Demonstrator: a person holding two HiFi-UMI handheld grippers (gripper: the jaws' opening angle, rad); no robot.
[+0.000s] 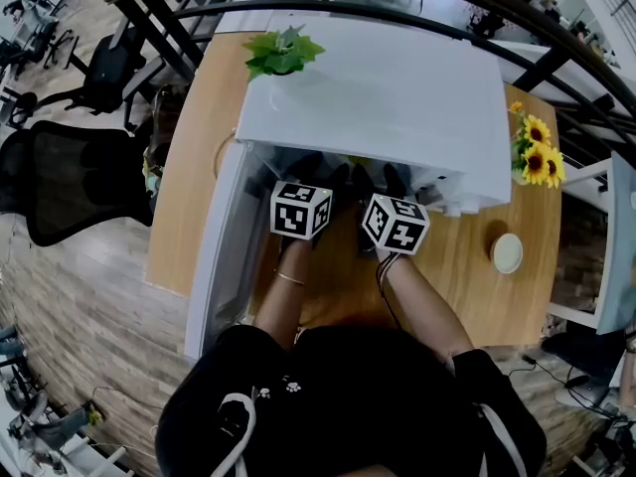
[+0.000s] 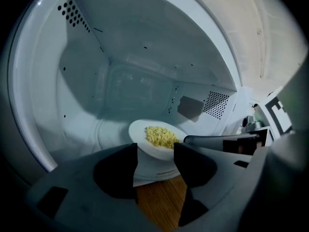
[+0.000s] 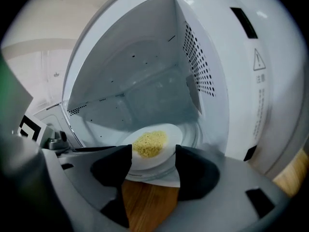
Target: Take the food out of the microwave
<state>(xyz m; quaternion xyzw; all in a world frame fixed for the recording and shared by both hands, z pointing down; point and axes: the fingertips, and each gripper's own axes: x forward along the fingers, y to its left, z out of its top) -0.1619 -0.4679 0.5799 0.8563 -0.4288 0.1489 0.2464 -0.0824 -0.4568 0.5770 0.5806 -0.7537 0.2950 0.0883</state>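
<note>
Gaping empty before food plate (image 2: 138,131): L hand-held gripper (image 2: 154,152), R hand-held gripper (image 3: 153,153); microwave (image 1: 397,97) hides jaws in head view.

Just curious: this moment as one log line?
microwave open | plate of yellow food inside | left gripper open | right gripper open | nothing gripped

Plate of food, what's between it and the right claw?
Only the microwave's white front lip; the right gripper view shows it between the open right claw and the plate.

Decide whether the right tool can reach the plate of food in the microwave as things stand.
Probably yes. The microwave door is open, the right tool has its jaws apart at the opening, and the plate lies straight ahead with nothing between.
</note>
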